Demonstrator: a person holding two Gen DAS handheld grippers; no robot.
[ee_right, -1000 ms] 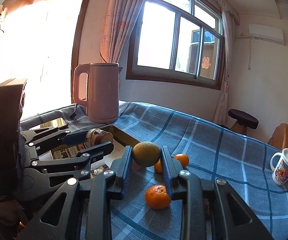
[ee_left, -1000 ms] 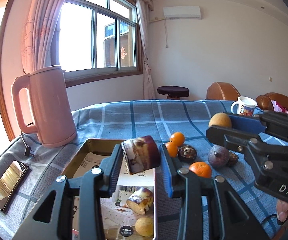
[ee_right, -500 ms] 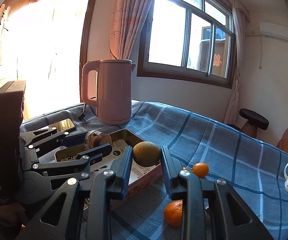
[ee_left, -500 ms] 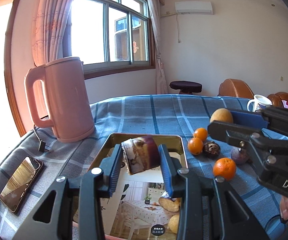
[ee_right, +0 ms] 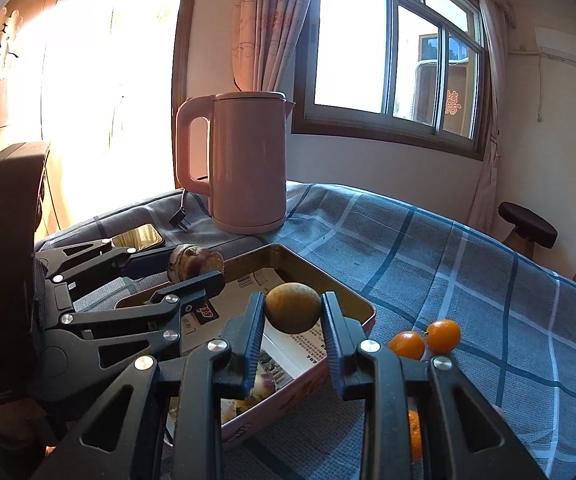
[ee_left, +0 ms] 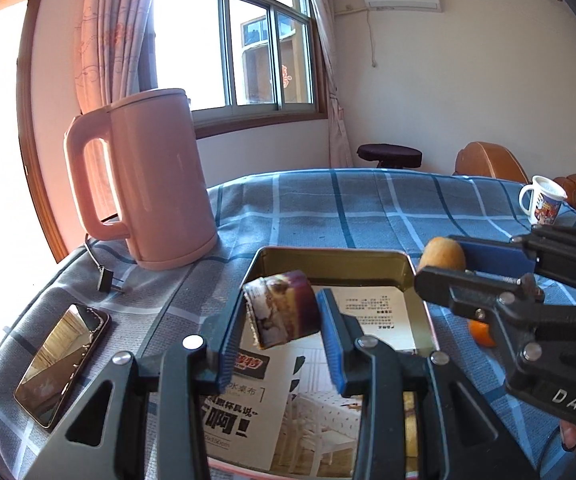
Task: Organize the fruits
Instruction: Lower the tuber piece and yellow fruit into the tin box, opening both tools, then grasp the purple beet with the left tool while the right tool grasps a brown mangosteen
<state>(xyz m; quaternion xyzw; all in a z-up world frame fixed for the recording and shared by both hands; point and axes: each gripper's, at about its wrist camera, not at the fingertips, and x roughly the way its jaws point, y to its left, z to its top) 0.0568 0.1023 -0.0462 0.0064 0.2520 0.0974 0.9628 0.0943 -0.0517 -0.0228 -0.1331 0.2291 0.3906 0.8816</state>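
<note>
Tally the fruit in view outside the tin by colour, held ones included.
Oranges on the cloth: 3
Yellow-brown fruit in the right gripper jaws: 1
Purple fruit in the left gripper jaws: 1
Total: 5

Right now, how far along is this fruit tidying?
Partway. A few pieces already lie in the gold tin, near its front end. In hand: the left claw grips a purple fruit and the right claw grips a yellow-green fruit, both held over the tin, not yet let go. Left: at least three oranges on the blue checked cloth.
</note>
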